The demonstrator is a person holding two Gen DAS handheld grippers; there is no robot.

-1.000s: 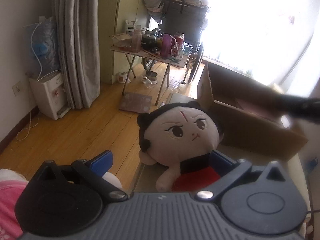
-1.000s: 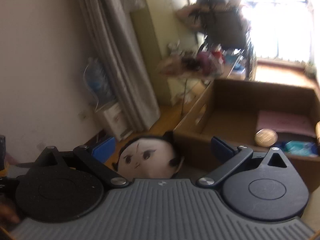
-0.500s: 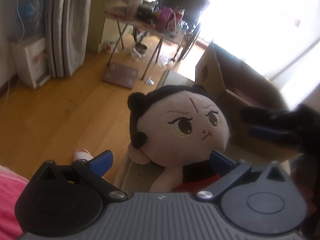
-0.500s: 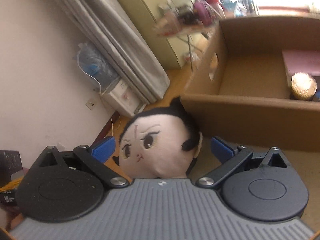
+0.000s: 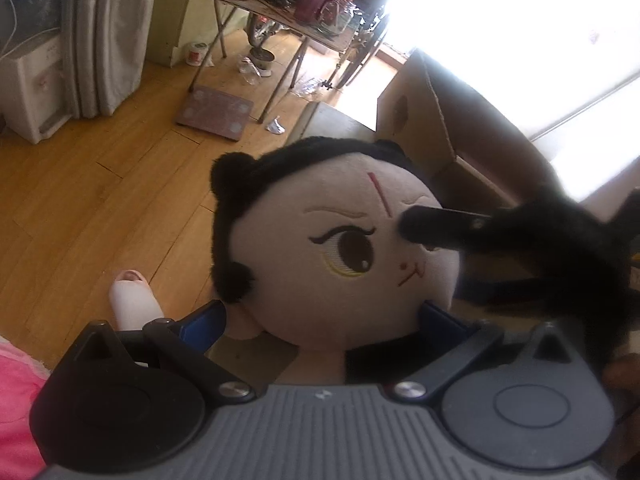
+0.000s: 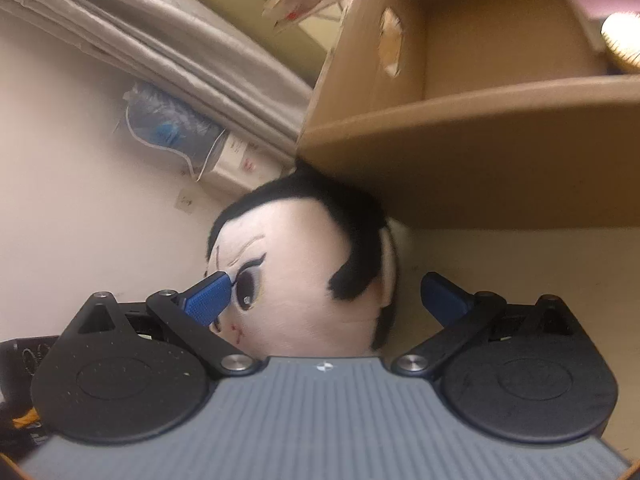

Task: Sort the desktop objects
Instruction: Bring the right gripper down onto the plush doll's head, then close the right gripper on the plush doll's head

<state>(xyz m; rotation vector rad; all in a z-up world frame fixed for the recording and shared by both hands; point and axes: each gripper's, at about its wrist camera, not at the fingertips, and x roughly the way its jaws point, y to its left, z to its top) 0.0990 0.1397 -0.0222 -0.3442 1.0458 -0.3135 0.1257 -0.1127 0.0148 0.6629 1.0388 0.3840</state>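
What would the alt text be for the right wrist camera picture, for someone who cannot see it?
A plush doll's head with black hair sits between the open blue-tipped fingers of the right gripper, one fingertip beside its eye. Behind it stands an open cardboard box, with a grey curtain and pale wall beyond.

Left gripper (image 5: 320, 316): I saw a grey ribbed body, two round black discs, black link arms on silver screws, blue pads (image 5: 204, 320), and a small white mark at the top centre. Right gripper (image 6: 326, 296) was the same build; its blue pads (image 6: 210, 304) were textured, and white specks dotted the left disc. In the left view the right gripper showed only as a dark silhouette. A pink garment (image 5: 16, 400) and a white slipper (image 5: 134, 304) sat at lower left.
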